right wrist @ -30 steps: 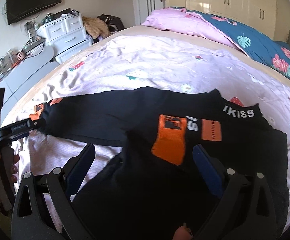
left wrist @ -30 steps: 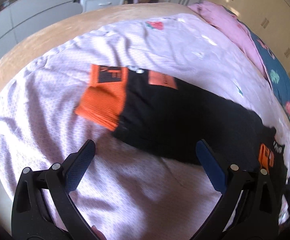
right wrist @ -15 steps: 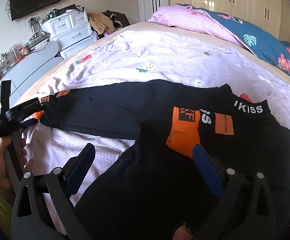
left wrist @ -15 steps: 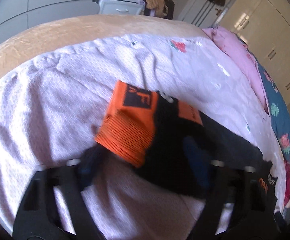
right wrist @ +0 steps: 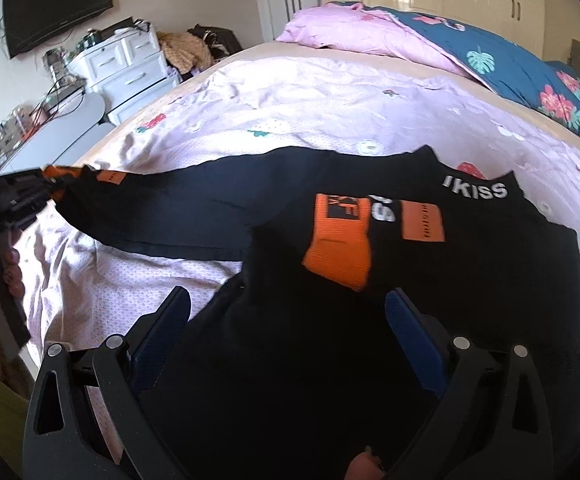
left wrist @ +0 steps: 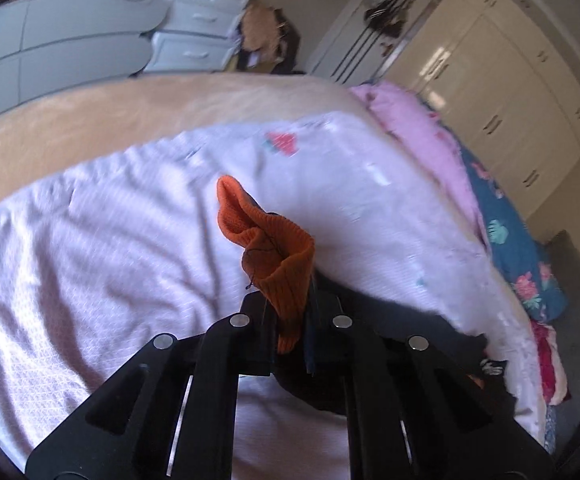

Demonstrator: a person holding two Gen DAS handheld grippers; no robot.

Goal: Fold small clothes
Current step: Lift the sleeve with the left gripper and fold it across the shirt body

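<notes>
A black top (right wrist: 470, 272) with orange cuffs and a white "IKISS" collar lies on the lilac bedsheet (right wrist: 330, 92). One sleeve is folded across its chest, its orange cuff (right wrist: 340, 248) lying flat. The other sleeve (right wrist: 194, 204) stretches out to the left. My left gripper (left wrist: 290, 320) is shut on that sleeve's orange cuff (left wrist: 274, 252) and holds it lifted off the sheet; it also shows at the left edge of the right wrist view (right wrist: 18, 196). My right gripper (right wrist: 286, 320) is open and empty, hovering over the lower body of the top.
A pink duvet (right wrist: 354, 28) and a blue floral cover (right wrist: 530, 76) lie along the far right of the bed. White drawers (right wrist: 126, 64), a grey desk (left wrist: 62, 40) and cream wardrobes (left wrist: 510, 80) stand beyond the bed edge.
My left gripper has moved onto the outstretched sleeve's orange cuff, shut on it and lifted it. My right gripper stays open over the top.
</notes>
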